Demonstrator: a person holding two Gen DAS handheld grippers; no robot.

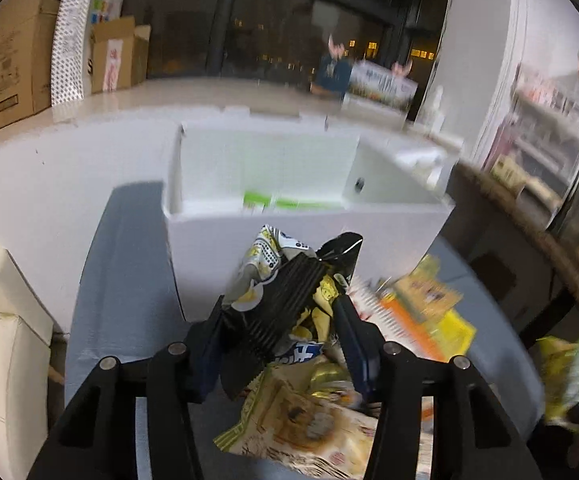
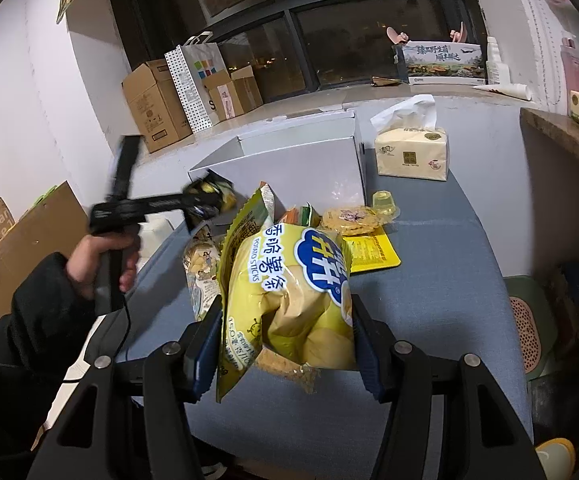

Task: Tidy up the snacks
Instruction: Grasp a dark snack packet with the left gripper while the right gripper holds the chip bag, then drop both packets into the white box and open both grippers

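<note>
- A crumpled black-and-yellow snack packet [image 1: 285,300] is pinched by the left gripper [image 1: 281,320], at six o'clock from the white box [image 1: 309,232]; its long axis points toward twelve.
- A yellow potato-stick bag [image 2: 293,300] is clamped upright by the right gripper [image 2: 289,336].
- The shallow, bunched grip is judged weak; the packet could be dropped short of the box.

We see a glossy, crinkled yellow plastic potato-stick bag [image 2: 289,300] on a matt grey cloth-covered counter [image 2: 441,280], beside a smooth white cardboard box [image 1: 309,236] and a soft-wrapped cream tissue pack [image 2: 411,154].
</note>
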